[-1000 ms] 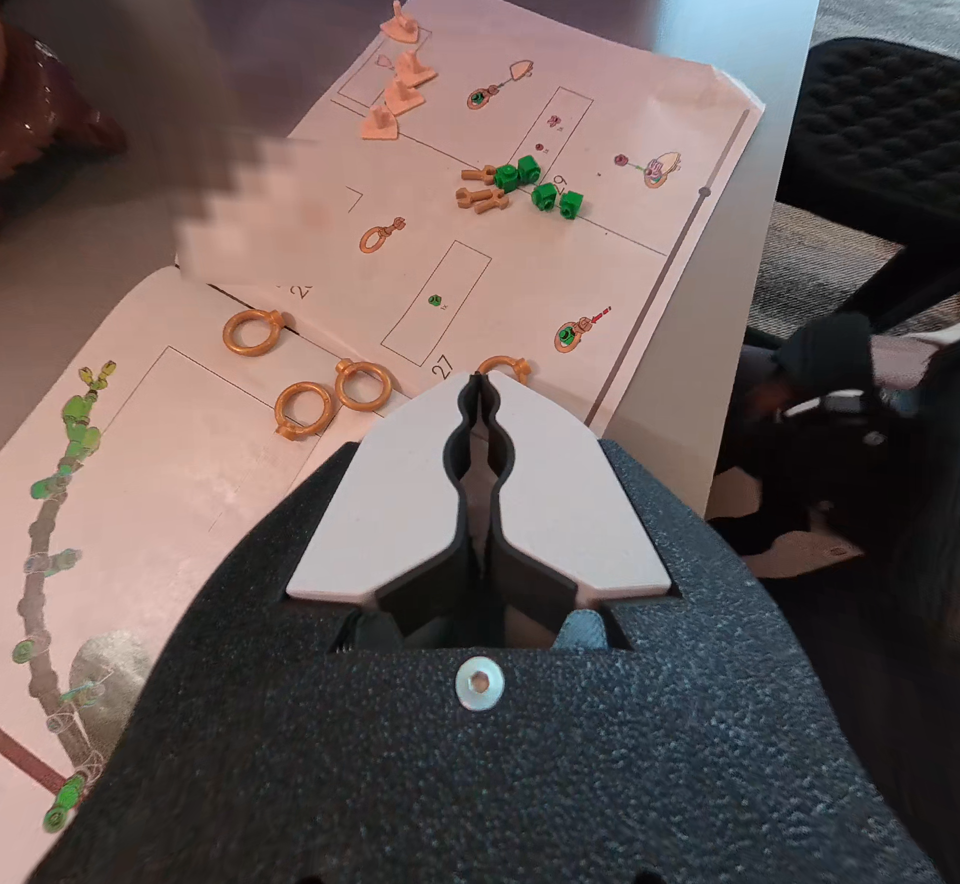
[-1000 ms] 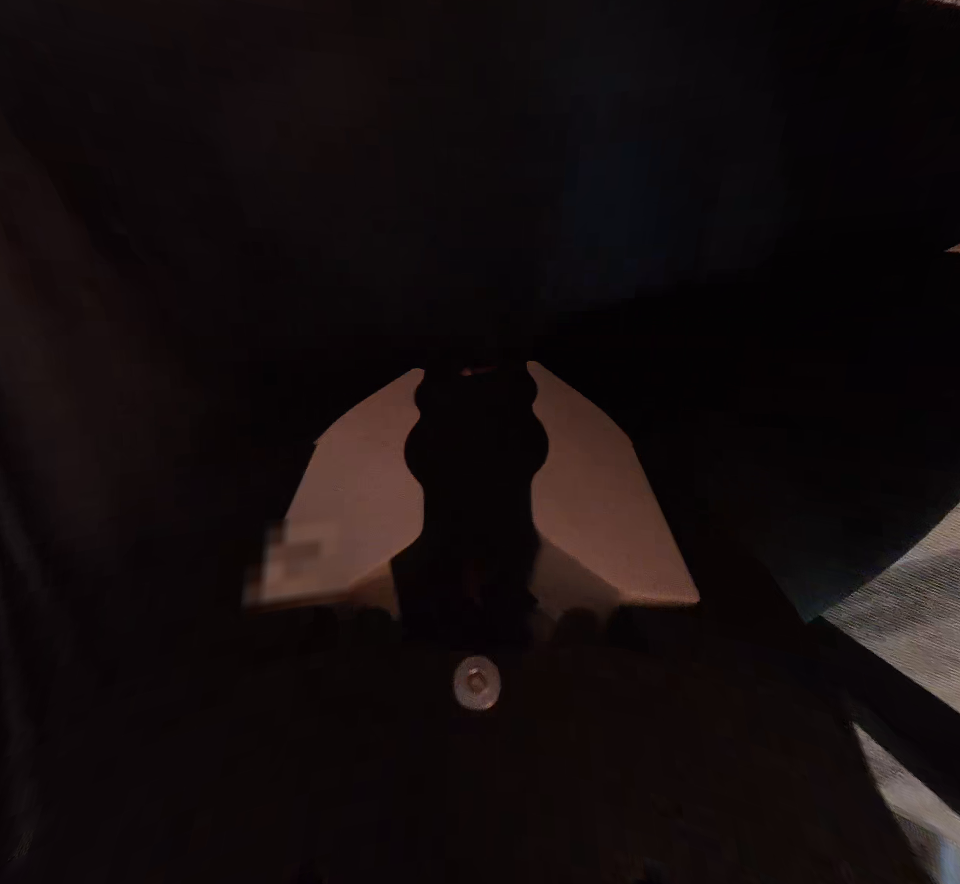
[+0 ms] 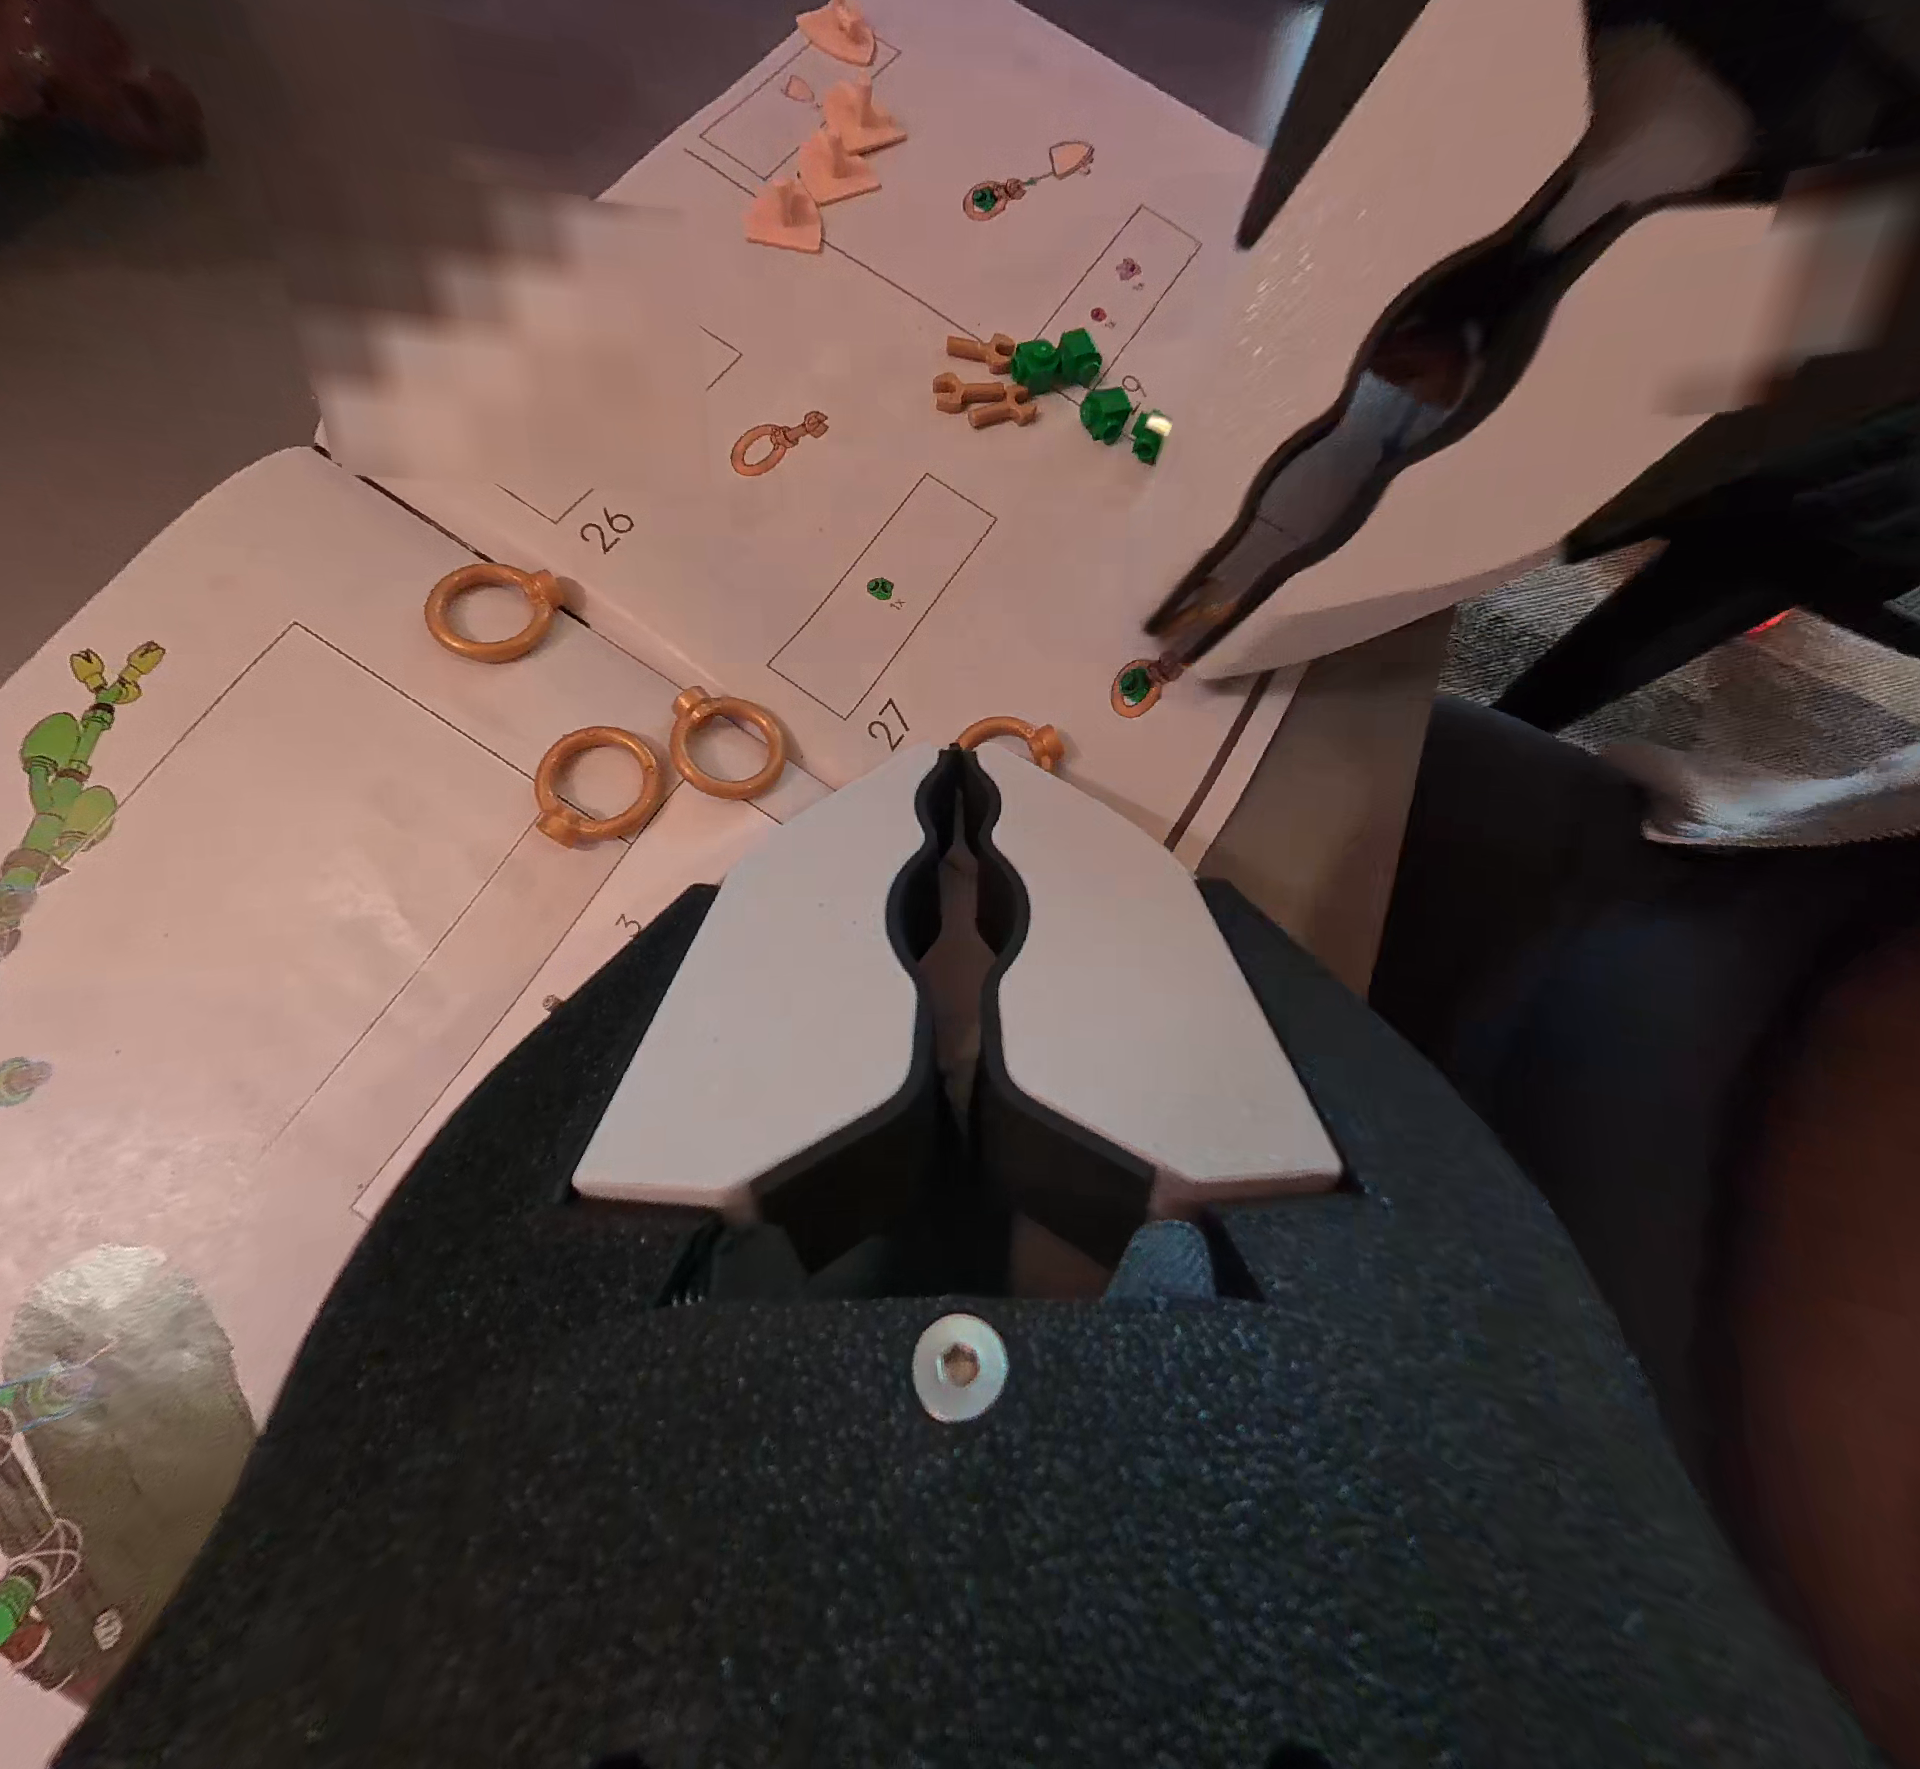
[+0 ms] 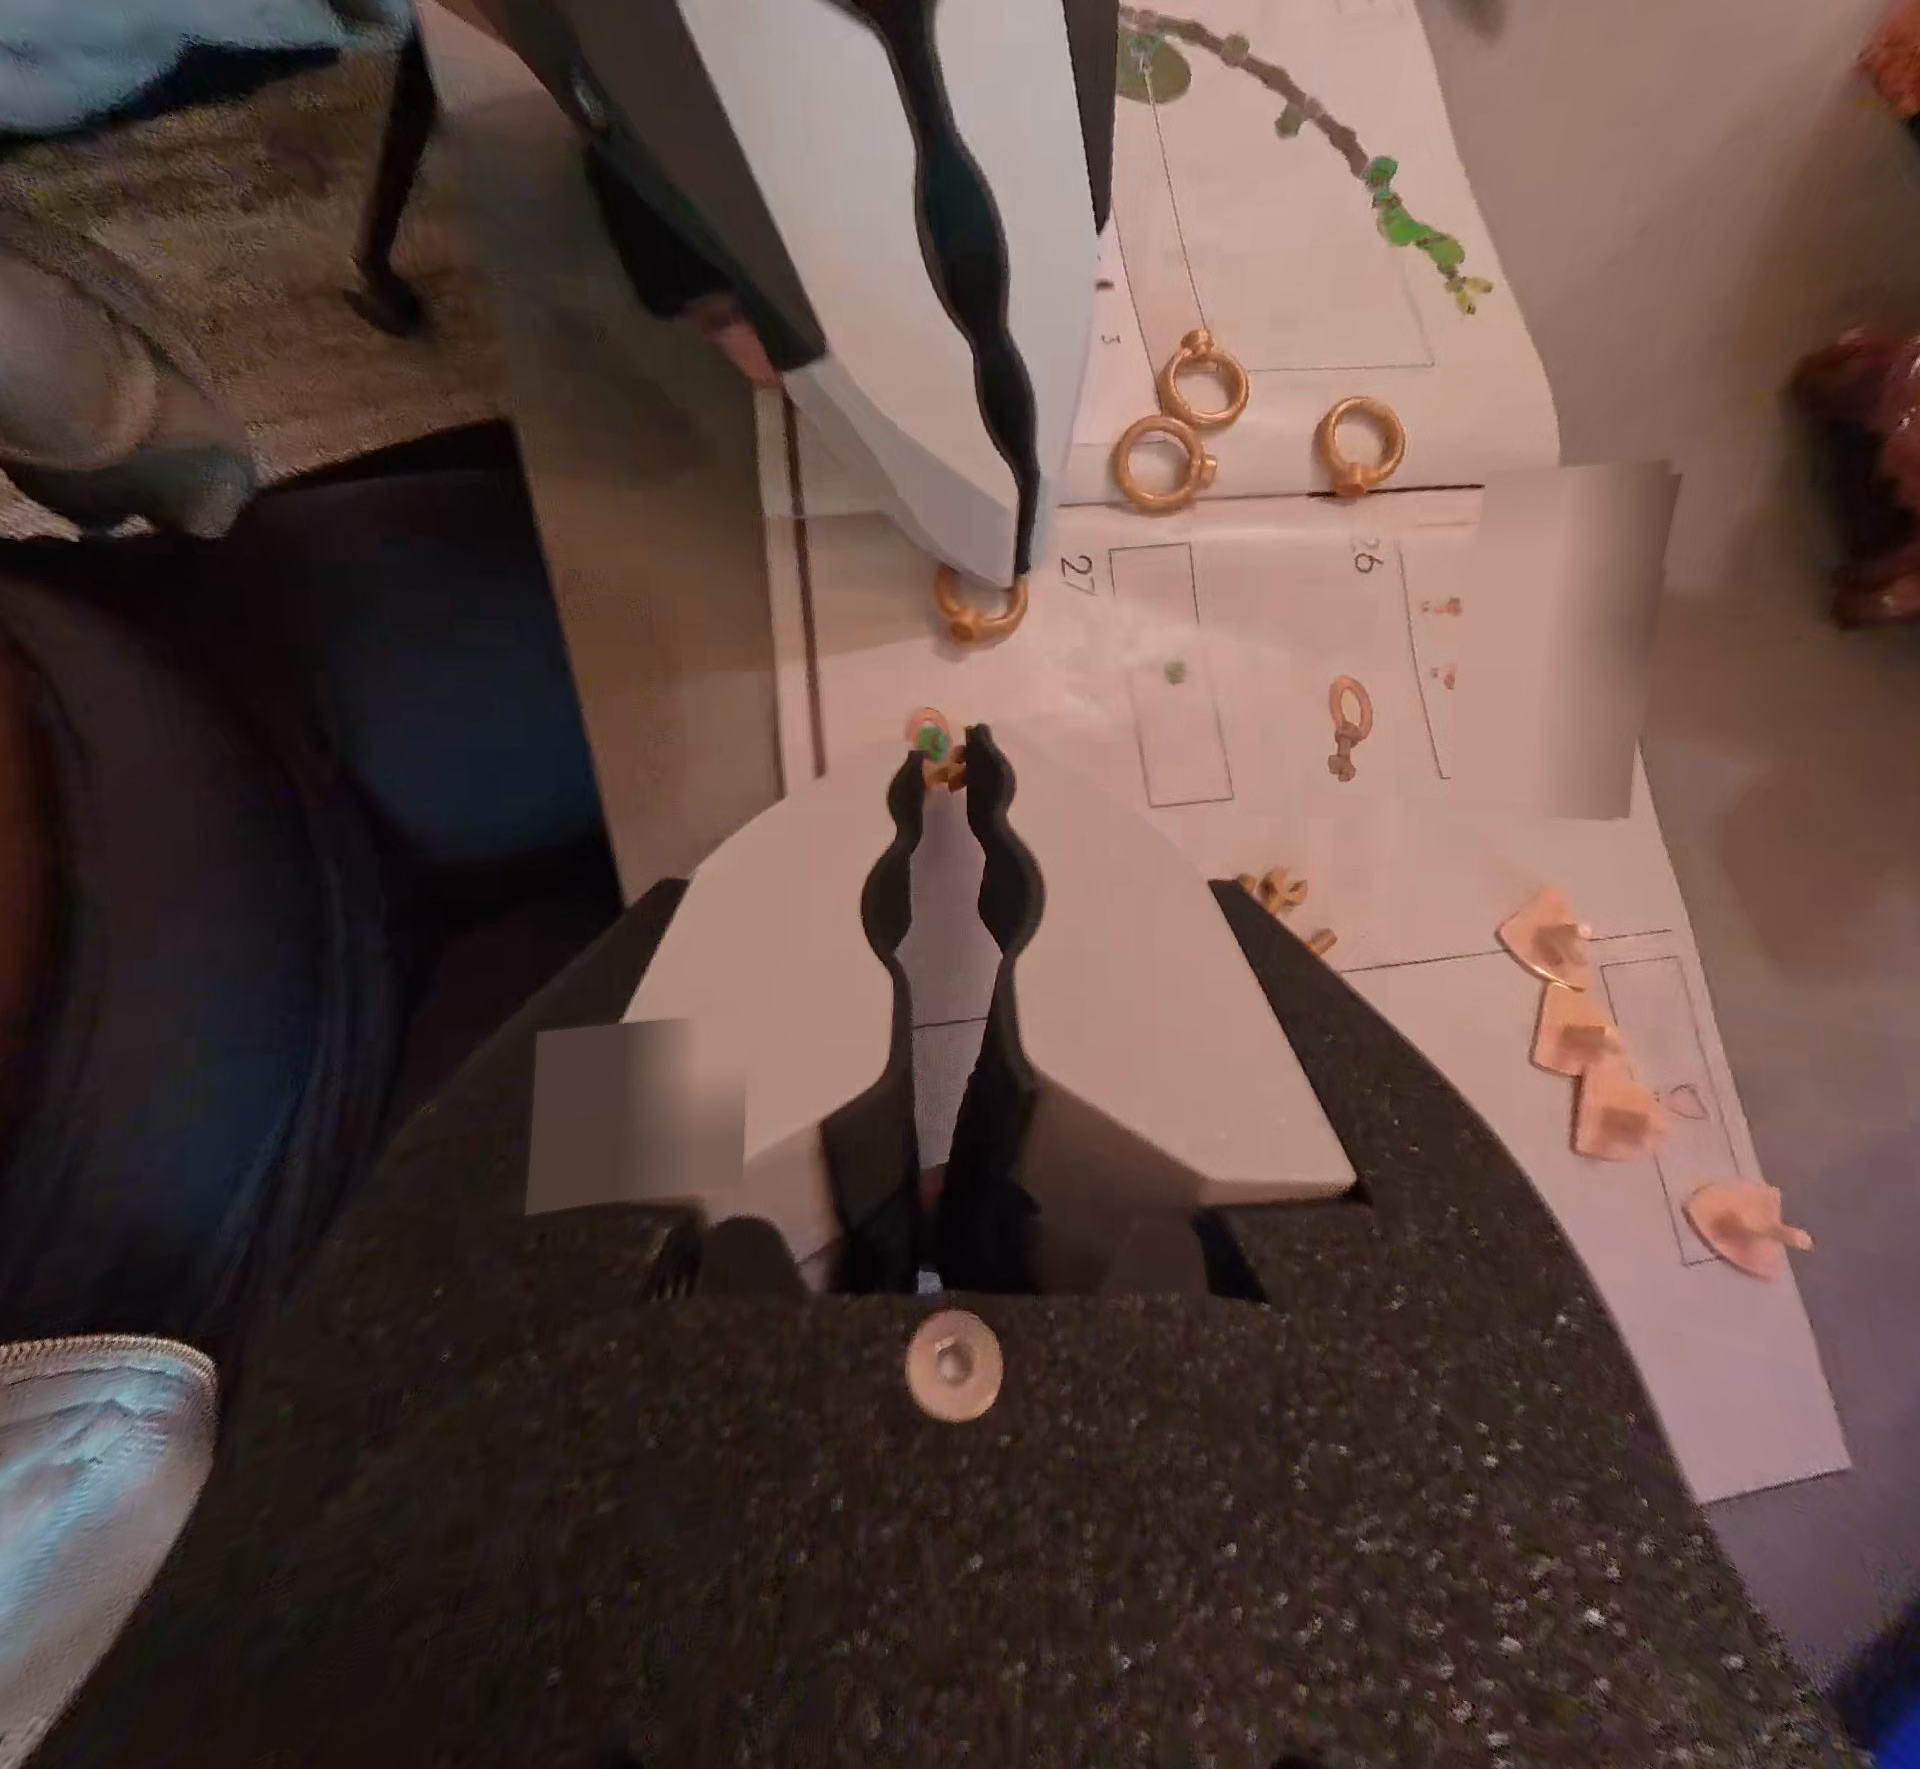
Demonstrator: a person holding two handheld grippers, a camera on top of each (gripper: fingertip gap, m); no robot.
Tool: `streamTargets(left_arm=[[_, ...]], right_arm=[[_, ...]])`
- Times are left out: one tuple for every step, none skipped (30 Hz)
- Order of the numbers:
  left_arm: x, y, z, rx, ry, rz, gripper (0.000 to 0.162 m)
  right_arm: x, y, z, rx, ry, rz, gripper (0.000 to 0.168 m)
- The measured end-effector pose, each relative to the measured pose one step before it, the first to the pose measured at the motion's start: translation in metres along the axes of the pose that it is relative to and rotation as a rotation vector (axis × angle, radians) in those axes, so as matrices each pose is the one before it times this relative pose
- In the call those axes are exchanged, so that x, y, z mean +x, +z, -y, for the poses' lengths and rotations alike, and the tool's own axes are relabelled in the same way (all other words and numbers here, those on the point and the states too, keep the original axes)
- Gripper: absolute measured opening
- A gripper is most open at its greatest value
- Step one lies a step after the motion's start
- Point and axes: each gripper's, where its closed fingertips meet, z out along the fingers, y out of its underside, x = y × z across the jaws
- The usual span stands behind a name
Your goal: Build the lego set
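The open paper instruction booklet [image 3: 644, 888] lies flat on the grey table [image 3: 499, 36], and the loose parts sit on its pages.

Left gripper [image 3: 961, 763]: the black wavy-edged jaws are closed to a thin slit with their tips meeting. The tips are at the rim of a gold plastic ring with a small stud [image 3: 1013, 737]. In the right wrist view the tips come down on the same ring's [image 4: 980, 605] upper edge. Whether the ring is actually pinched or only touched, I cannot tell.

Right gripper [image 4: 948, 755]: the jaws stand narrowly apart, with a small gold connector piece [image 4: 949, 769] between the tips. It appears held, though the contact is too small to confirm. In the left wrist view this gripper [image 3: 1179, 644] reaches in from the upper right, with its tips low over the printed ring diagram near the page's right edge.

Other parts on the booklet:
- Three more gold rings [image 3: 597, 784] lie near the centre fold, two just beside each other and one apart.
- A cluster of small green studded cubes [image 3: 1091, 389] is on the far page.
- Tan short connector pegs [image 3: 982, 384] lie just beside the cubes.
- Four pale pink petal-shaped plates with pegs [image 3: 831, 150] form a row near the far corner.

A blurred brown object [image 3: 73, 78] sits on the table off the booklet.
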Motion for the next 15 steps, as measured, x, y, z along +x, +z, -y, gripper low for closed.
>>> streamTargets(left_arm=[[0.00005,-0.0006,0.00004,-0.0003,-0.02,-0.018,0.0],[0.00011,-0.00057,0.00005,-0.0009,-0.0161,-0.0172,0.0],[0.00032,-0.00012,-0.00004,-0.0026,-0.0045,-0.0168,0.0],[0.00031,0.00006,-0.00006,-0.005,0.004,-0.0196,0.0],[0.00023,-0.00016,0.00012,-0.0048,0.0007,-0.0219,0.0],[0.00011,-0.00026,0.00011,-0.0031,-0.005,-0.0192,0.0],[-0.00002,-0.00006,-0.00018,-0.0025,-0.0011,-0.0116,0.0],[0.0,0.00006,-0.00013,-0.0028,0.0099,-0.0026,0.0],[-0.00007,0.00019,-0.00009,-0.0028,0.0156,0.0026,0.0],[-0.00004,0.00015,0.00007,-0.0019,0.0112,0.0022,0.0],[-0.00027,0.00004,-0.00001,-0.0008,0.0014,-0.002,0.0],[-0.00022,0.00014,0.00002,-0.0001,-0.0057,-0.0054,0.0],[-0.00034,-0.00004,0.00007,0.0002,-0.0061,-0.0052,0.0],[-0.00002,0.00002,0.00006,0.0004,-0.0023,-0.0019,0.0],[0.00019,0.00018,-0.00011,0.0004,0.0034,0.003,0.0]], right_arm=[[0.00372,0.00354,-0.00395,-0.0285,-0.0084,-0.0107,0.008],[0.00056,0.00123,0.00258,0.0201,-0.0042,0.0048,0.008],[-0.00005,0.00158,0.00099,0.0127,0.0004,0.0103,0.008],[0.00053,0.00078,-0.00027,0.0044,0.0086,0.0082,0.008],[0.0002,-0.0004,-0.00078,-0.0021,0.0054,0.0119,0.008],[0.001,-0.00091,-0.00085,-0.0057,0.0052,0.0023,0.01],[0.00142,-0.00137,-0.00126,-0.0094,-0.0019,-0.0049,0.014],[0.00114,-0.00177,-0.00149,-0.0092,-0.0125,-0.0062,0.015],[0.0021,-0.0013,-0.00113,-0.0052,-0.0107,-0.0116,0.018],[0.00229,-0.00119,-0.00112,-0.007,-0.0028,-0.0113,0.021],[0.00161,-0.00129,-0.00146,-0.0122,0.0045,-0.007,0.021],[-0.00042,-0.00275,-0.0013,-0.0106,0.0123,-0.0017,0.021],[-0.00277,-0.00267,-0.00053,-0.0028,0.0153,0.0096,0.02],[-0.00474,-0.00213,-0.00087,-0.0039,0.0176,0.0146,0.019],[-0.00404,-0.00168,-0.00206,-0.0083,0.0078,0.0054,0.018]])
